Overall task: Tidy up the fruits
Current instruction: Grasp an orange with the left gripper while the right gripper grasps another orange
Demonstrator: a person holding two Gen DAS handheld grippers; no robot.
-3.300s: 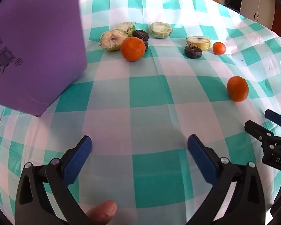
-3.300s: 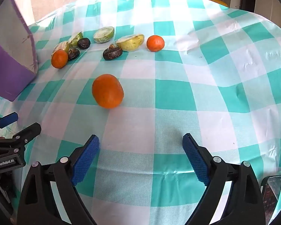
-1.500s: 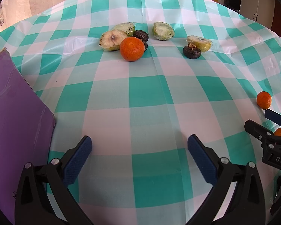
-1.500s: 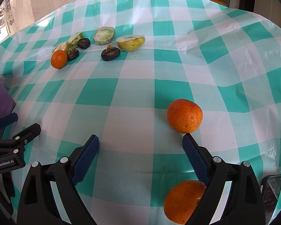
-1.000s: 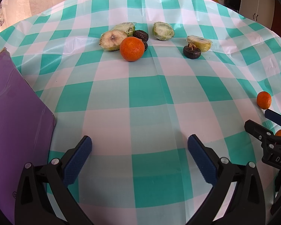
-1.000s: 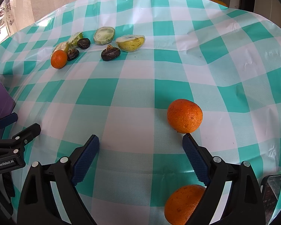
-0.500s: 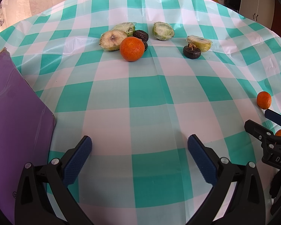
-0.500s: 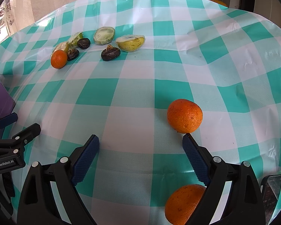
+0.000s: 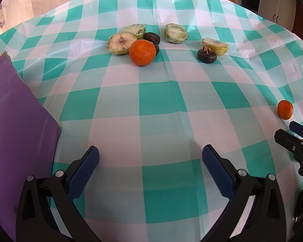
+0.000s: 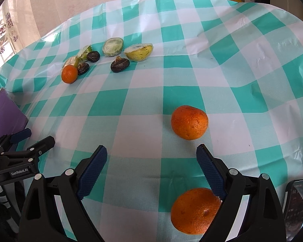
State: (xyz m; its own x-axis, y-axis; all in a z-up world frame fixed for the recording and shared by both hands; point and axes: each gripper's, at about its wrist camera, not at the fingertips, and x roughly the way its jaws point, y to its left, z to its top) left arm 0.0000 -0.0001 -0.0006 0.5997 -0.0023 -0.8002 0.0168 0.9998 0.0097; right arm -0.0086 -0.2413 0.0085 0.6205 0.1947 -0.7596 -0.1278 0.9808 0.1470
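The counter point(image 9: 151, 104) is covered by a glossy plastic cloth in a teal-and-white check, creased along fold lines and rumpled toward the right of the left wrist view. A pale wall and a curtain with a flower print are seen at the upper left of the right wrist view; dark cabinets and a wooden door frame fill the upper right of the left wrist view.

The left gripper point(image 9: 150, 157) is held low over the cloth at the bottom centre, its blue pads spread wide with nothing between them. The right gripper point(image 10: 151, 155) is likewise spread apart and empty.

A cluster of fruit is seen in the upper centre of the left wrist view: an orange point(image 9: 142, 53) lies in front, touching a cut pale-green half point(image 9: 122, 43) wrapped in film, with dark round fruits point(image 9: 152, 38) just behind. To the right, another wrapped half point(image 9: 176, 33) lies apart, and a yellow-green half point(image 9: 215, 46) sits just behind a dark fruit point(image 9: 207, 55).

In the right wrist view, 1 large orange point(image 10: 189, 122) rests just ahead of the right pad, and a 2nd orange point(image 10: 195, 210) lies at the bottom, partly hidden by the right finger. A purple board point(image 9: 16, 137) fills the left edge of the left wrist view. A phone point(image 10: 297, 199) is visible at the lower right of the right wrist view.
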